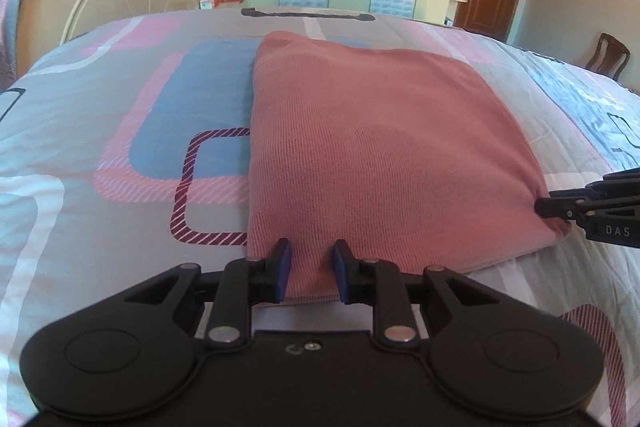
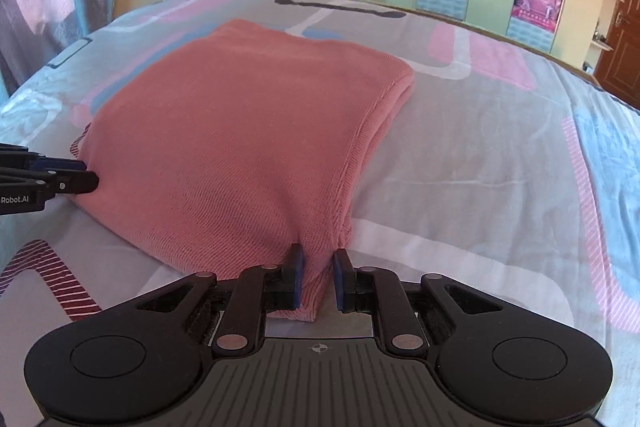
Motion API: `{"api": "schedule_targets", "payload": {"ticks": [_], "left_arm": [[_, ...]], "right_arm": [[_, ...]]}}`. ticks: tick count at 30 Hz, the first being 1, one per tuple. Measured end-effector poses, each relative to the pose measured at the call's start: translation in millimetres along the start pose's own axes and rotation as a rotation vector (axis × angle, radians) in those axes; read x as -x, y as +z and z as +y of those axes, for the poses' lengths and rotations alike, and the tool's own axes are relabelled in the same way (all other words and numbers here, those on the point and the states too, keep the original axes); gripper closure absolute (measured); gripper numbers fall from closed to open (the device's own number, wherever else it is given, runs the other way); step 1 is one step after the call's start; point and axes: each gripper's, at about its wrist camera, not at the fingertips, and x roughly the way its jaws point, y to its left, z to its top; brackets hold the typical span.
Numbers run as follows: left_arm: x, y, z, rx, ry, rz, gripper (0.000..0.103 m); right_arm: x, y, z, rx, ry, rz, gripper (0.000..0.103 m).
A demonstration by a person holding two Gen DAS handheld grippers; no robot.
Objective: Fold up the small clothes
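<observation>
The left tool (image 1: 310, 267) and the right tool (image 2: 318, 273) each pinch one near corner of the pink knitted garment (image 1: 380, 131), which lies already folded to a rectangle on the patterned bedsheet (image 1: 120, 131). I judge another fold is starting; both corners should next rise together and travel evenly to the far edge.

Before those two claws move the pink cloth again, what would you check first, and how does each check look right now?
1. Left gripper jaws pinching the near left corner of the pink cloth: ok.
2. Right gripper jaws pinching the near right corner: ok.
3. Cloth lying flat and smooth on the bedspread: ok.
4. Layers lined up along the right edge: cannot tell.
5. Bedspread beyond the cloth free of clutter: ok.
</observation>
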Motion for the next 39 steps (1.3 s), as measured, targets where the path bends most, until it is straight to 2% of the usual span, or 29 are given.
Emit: {"api": "schedule_targets", "payload": {"ticks": [6,10,12,13,14,15,16,18,19,20,22,28,35,39], "left_arm": [[-2,0,-6,-0.022,0.039,-0.009,0.081],[0,3,-11,-0.037,0.065,0.004,0.080],[17,11,-16,-0.020,0.096,0.027,0.066],[30,11,-20,-0.021,0.099,-0.004,0.043],[47,8,-24,-0.023,0.108,-0.056,0.021],[66,3,-31,-0.025,0.126,-0.108,0.019],[78,-2,-36,-0.029,0.129,-0.126,0.019],[106,-14,-47,-0.034,0.116,-0.138,0.018],[118,-20,-51,-0.031,0.116,-0.146,0.017],[131,-27,-55,-0.026,0.113,-0.157,0.016],[160,-43,-62,-0.010,0.112,-0.181,0.015],[225,-71,-75,0.010,0.087,-0.210,0.011],[286,-99,-87,0.016,0.095,-0.273,0.009],[315,-106,-95,0.008,0.058,-0.300,0.009]], "right_arm": [[6,-7,13,0.026,-0.046,-0.021,0.089],[7,-7,10,0.025,-0.040,-0.015,0.089],[15,1,9,0.004,-0.032,0.011,0.089],[26,3,9,-0.013,-0.029,0.001,0.088],[40,3,8,-0.029,-0.024,-0.034,0.074],[58,0,9,-0.051,-0.028,-0.070,0.060],[75,-5,10,-0.067,-0.030,-0.097,0.039],[110,-18,16,-0.076,-0.017,-0.151,0.035],[126,-25,21,-0.072,-0.019,-0.162,0.028],[142,-33,25,-0.069,-0.025,-0.167,0.015],[172,-50,34,-0.067,-0.032,-0.184,0.000],[239,-91,61,-0.067,-0.043,-0.174,0.000],[308,-121,91,-0.102,-0.132,-0.275,0.000],[330,-132,101,-0.121,-0.143,-0.294,0.000]]}}
